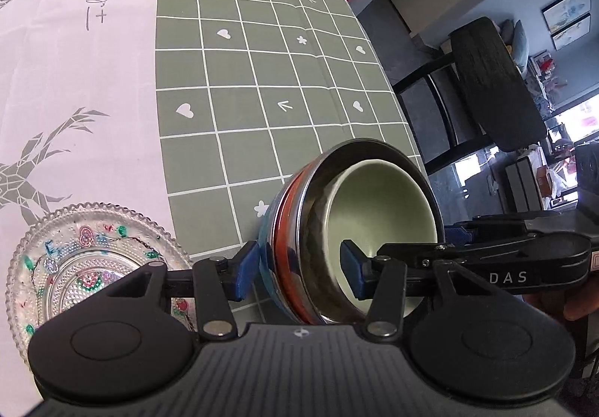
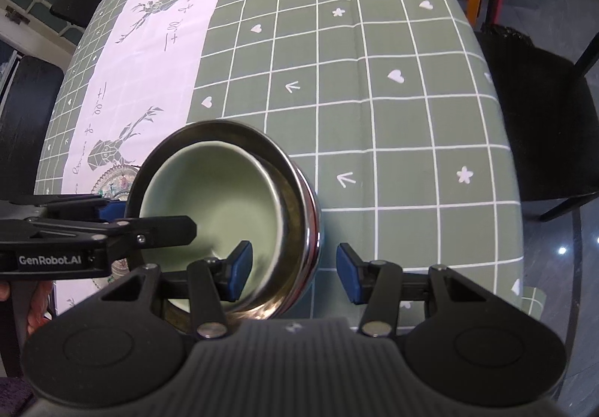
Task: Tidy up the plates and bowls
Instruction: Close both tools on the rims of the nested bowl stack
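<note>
Left wrist view: left gripper [image 1: 299,273] and right gripper [image 2: 290,273] both straddle the bowl stack [image 1: 352,233] rim at lower centre, neither visibly clamping, so the tilted stack could slip.

— Right gripper [image 2: 290,274]?
— Spread wide astride the near wall of the steel bowl [image 2: 299,192]; one blue pad inside, one outside, neither clearly touching.
— Inside the steel bowl?
— A pale green bowl [image 2: 209,192], nested, tilted.
— Left gripper [image 2: 149,226]?
— Reaching in from the left, over the rim; grip unclear.
— Underneath?
— Green checked tablecloth [image 2: 374,99], glass plate [image 2: 112,181] partly hidden behind.
</note>
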Available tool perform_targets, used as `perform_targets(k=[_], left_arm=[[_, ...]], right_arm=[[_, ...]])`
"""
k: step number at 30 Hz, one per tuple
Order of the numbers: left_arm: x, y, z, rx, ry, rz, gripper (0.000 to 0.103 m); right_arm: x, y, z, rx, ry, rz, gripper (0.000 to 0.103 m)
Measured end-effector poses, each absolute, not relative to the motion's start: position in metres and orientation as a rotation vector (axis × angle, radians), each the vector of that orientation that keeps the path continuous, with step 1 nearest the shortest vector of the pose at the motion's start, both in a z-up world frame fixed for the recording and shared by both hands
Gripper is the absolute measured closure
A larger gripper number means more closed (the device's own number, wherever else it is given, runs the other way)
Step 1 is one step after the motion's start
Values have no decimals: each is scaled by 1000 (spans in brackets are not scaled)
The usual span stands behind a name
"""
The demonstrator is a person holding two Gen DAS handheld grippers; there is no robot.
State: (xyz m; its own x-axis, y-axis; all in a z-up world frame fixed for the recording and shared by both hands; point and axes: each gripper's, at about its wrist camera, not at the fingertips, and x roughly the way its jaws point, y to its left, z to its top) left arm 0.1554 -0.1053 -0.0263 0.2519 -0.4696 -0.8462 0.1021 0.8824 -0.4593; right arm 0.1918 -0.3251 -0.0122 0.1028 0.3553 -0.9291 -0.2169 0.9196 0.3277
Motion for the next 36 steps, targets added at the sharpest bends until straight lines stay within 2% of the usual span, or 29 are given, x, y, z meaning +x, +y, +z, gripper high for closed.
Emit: perform_targets(k=[3, 28, 36], left_arm=[[155, -107, -27, -330, 1268, -391, 51], [157, -121, -28, -265, 1305, -324, 58], [158, -125, -28, -246, 1332, -297, 59]], right_arm=[[192, -324, -17, 136, 1414, 437, 54], [185, -328, -26, 204, 1417, 421, 59], [186, -326, -25, 202, 1423, 389, 67]])
